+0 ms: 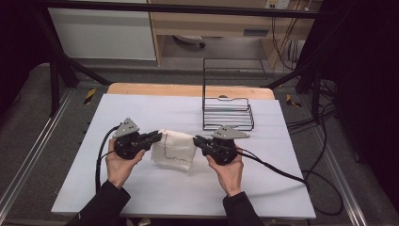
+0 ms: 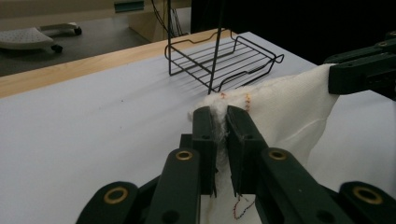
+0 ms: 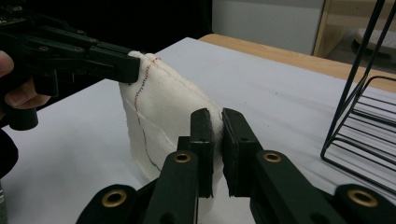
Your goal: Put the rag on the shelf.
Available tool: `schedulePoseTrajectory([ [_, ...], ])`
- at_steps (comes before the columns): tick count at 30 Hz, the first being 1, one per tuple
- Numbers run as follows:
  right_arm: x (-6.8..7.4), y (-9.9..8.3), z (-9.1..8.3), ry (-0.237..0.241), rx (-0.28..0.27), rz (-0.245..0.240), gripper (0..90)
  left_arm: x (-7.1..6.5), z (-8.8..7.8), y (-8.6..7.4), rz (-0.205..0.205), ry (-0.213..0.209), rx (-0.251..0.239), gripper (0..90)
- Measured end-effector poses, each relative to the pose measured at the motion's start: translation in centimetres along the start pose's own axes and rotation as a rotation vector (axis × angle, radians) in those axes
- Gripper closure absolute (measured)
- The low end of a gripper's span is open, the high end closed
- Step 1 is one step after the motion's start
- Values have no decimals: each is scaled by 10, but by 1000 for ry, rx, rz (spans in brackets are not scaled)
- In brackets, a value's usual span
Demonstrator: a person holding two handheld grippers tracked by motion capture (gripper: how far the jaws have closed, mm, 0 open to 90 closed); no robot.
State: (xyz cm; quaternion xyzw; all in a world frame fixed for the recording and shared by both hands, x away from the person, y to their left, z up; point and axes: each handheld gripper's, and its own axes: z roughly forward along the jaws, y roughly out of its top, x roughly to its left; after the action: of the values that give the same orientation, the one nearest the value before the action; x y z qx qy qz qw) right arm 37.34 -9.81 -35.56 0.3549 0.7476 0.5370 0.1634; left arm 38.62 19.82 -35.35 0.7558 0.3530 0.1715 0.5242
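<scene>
White cloth (image 1: 173, 149), centre frame, hangs pinched by left gripper (image 1: 156, 137) and right gripper (image 1: 199, 141); its thin corners could slip out.

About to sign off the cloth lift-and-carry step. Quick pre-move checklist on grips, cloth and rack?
1. Left tool clamped on a corner of the white cloth: ok, fabric pinched between the pads.
2. Right tool clamped on the opposite corner: ok.
3. Cloth held up between both tools: ok, top edge spans them, the rest hangs.
4. Lower edge clear of the white table cover: cannot tell, it hangs low and may touch.
5. Wire rack free to receive the cloth: ok, nothing lies in it.
6. Cables clear of the cloth: ok, both trail off toward the person's side.
</scene>
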Motion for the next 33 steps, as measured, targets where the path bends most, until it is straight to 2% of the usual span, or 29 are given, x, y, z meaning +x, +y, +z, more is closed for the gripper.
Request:
schedulePoseTrajectory([
  [8, -2, 9, -13, -5, -35, -26, 837, -9, -2, 9, -7, -9, -52, 820],
  [17, 0, 23, -33, -26, -72, -76, 837, -19, -2, 21, 12, -14, -114, 820],
  [26, -7, 34, -52, -60, -102, -101, 838, -29, 6, 33, 14, -31, -150, 821],
  [33, -12, 40, -63, -85, -135, -107, 839, -38, 11, 47, 35, -26, -178, 821],
])
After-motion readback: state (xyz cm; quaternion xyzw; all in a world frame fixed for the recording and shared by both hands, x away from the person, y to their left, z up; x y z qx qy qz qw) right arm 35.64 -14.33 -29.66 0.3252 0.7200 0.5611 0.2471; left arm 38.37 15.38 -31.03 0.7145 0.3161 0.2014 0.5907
